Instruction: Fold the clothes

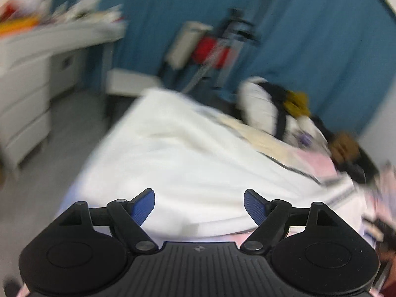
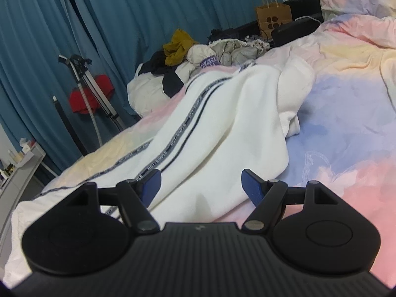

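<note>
Left gripper [image 1: 199,204] spread apart, empty, hovering over near hem of white garment [image 1: 178,153]; view blurred. Right gripper [image 2: 201,185] also spread apart, empty, just above same hem. White garment [image 2: 222,123] one piece, flat on pastel duvet [image 2: 346,123], long axis running straight away from both tools, striped edge [image 2: 173,143] on left. Neither gripper clearly nearer. One unfolded clothes pile [image 2: 193,57] well beyond
</note>
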